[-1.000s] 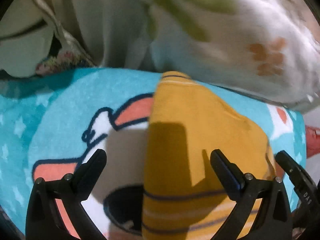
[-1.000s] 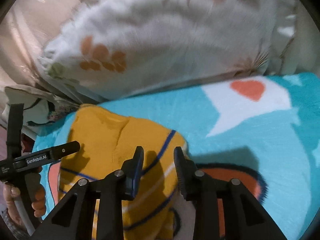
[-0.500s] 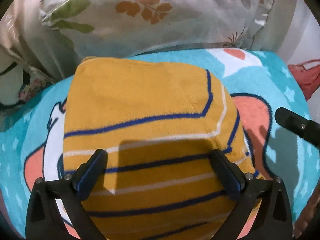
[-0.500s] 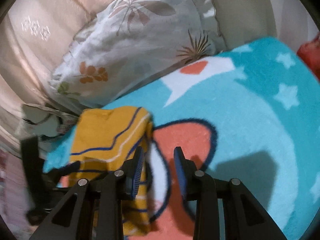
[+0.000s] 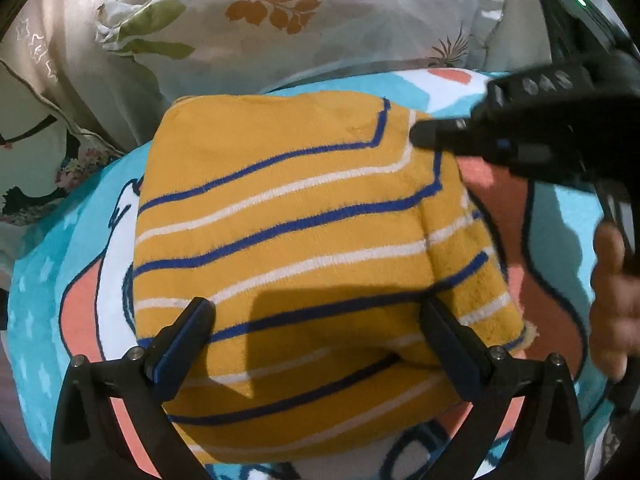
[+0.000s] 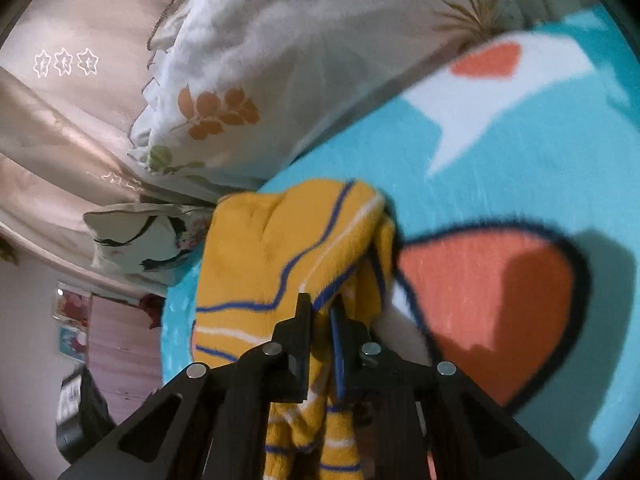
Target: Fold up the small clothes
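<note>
A yellow garment with blue and white stripes (image 5: 304,216) lies folded on a teal cartoon blanket (image 5: 52,264). My left gripper (image 5: 316,332) is open, its fingers spread over the garment's near part and holding nothing. My right gripper (image 6: 322,312) is shut on the garment's right edge (image 6: 280,248) and lifts that fold. The right gripper also shows in the left wrist view (image 5: 520,132), at the garment's far right corner, with the person's hand behind it.
A white pillow with leaf prints (image 5: 280,24) lies just beyond the garment. A smaller patterned pillow (image 6: 136,240) and beige curtain (image 6: 72,128) lie to the left. The blanket (image 6: 500,280) spreads wide to the right.
My right gripper moved left to the garment's right edge and shut on it. The left gripper stayed open over the garment, now a little closer.
</note>
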Available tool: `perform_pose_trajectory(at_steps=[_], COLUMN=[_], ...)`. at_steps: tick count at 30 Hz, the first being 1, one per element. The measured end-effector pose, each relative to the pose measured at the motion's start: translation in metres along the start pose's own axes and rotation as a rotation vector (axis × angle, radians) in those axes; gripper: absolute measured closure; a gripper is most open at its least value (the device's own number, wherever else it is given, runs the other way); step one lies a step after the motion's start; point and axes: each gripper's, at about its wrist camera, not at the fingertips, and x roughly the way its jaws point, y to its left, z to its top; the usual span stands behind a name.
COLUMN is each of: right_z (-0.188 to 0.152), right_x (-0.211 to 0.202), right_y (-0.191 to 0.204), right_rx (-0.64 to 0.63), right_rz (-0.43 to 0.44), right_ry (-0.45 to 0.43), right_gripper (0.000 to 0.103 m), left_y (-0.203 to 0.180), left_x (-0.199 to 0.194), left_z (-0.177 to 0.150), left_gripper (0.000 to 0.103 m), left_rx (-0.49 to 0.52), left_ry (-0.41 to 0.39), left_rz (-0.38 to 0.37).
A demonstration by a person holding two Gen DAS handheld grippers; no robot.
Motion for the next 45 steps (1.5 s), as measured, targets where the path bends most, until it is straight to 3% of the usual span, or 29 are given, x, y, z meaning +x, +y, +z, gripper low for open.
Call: perform_pose_trajectory(at_steps=[7, 12, 14, 17, 21, 23, 30, 33, 36, 38, 40, 41, 45], right_z=[0.011, 0.010, 0.005, -0.009, -0.038, -0.051, -0.074, -0.076, -0.073, -0.073, -0.077, -0.079, -0.087], right_x=[0.023, 0.006, -0.008, -0.038, -0.061, -0.062, -0.028, -0.029, -0.051, -0.068, -0.078, -0.076, -0.056], right_y=[0.003, 0.011, 0.016, 0.024, 0.032, 0.038, 0.030, 0.027, 0.035, 0.049, 0.063, 0.069, 0.080], right_rx=[-0.039, -0.079, -0.115, -0.156, -0.167, -0.182, -0.204, -0.208, -0.201, -0.222, -0.232, -0.235, -0.254], right_rz=[-0.056, -0.141, -0.167, -0.175, -0.141, -0.139, -0.273, -0.353, -0.369, -0.358, -0.318, -0.296, -0.310], right_ry=[0.023, 0.000, -0.021, -0.057, -0.075, -0.074, 0.003, 0.007, -0.071, -0.131, -0.166, -0.165, -0.111], right_gripper=[0.096, 0.093, 0.093, 0.093, 0.093, 0.093, 0.093, 0.093, 0.093, 0.092, 0.084, 0.079, 0.079], left_y=[-0.006, -0.001, 0.009, 0.030, 0.072, 0.084, 0.077, 0.081, 0.091, 0.089, 0.086, 0.086, 0.091], left_x=[0.000, -0.008, -0.023, -0.031, -0.011, 0.000, 0.012, 0.017, 0.023, 0.021, 0.020, 0.020, 0.012], left_z=[0.002, 0.007, 0.007, 0.001, -0.016, -0.024, -0.030, -0.035, -0.043, -0.045, -0.047, -0.046, -0.047], left_gripper=[0.000, 0.000, 0.000, 0.000, 0.000, 0.000, 0.000, 0.000, 0.000, 0.000, 0.000, 0.000, 0.000], left_rx=[-0.006, -0.013, -0.041, -0.074, -0.182, -0.230, -0.231, -0.257, -0.326, -0.305, -0.293, -0.290, -0.316], left_ry=[0.003, 0.032, 0.009, 0.002, 0.076, 0.112, 0.122, 0.132, 0.149, 0.141, 0.129, 0.125, 0.152], left_rz=[0.029, 0.006, -0.031, -0.011, 0.009, -0.044, -0.051, -0.097, -0.168, -0.164, -0.159, -0.159, -0.191])
